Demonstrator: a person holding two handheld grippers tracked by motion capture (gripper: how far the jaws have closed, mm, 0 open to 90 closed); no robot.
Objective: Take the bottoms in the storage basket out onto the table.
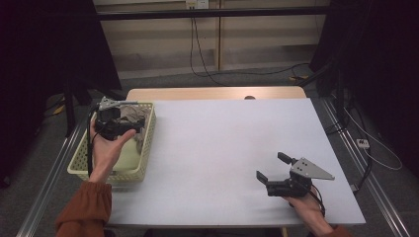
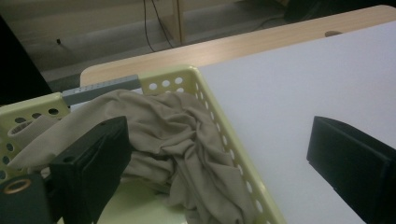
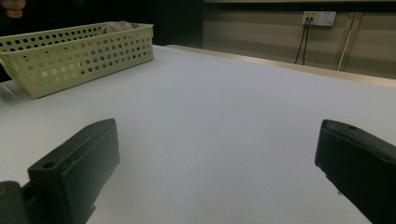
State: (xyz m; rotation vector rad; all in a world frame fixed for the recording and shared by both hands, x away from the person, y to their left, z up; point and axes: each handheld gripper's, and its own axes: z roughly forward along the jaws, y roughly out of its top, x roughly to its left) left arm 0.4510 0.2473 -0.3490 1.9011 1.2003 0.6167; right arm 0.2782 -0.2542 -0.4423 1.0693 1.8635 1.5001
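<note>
High view gives me the desk (image 1: 222, 148) first: a broad white sheet, bare in the middle. At its left edge sits the basket (image 1: 148, 143), pale yellow plastic with perforated walls. Inside it, bunched toward the far end, lies the cloth (image 1: 129, 112), a beige crumpled heap; the left gripper view shows its folds (image 2: 177, 135) piled against the basket wall (image 2: 229, 154) and spilling over the far rim.

My left hand-held gripper (image 1: 114, 123) hovers over the basket, jaws spread wide with nothing between them; in its own view one jaw stands over the cloth and the other over the bare desk outside the wall. My right hand-held gripper (image 1: 277, 170) rests low near the desk's near-right corner, well apart from the basket, jaws also wide and empty.

I judge the cloth light, soft and limp: it will sag and trail once lifted, and may catch on the rim. I would take hold on a raised ridge of folds near the top of the heap, pinching several layers, not a thin edge that could slip.
</note>
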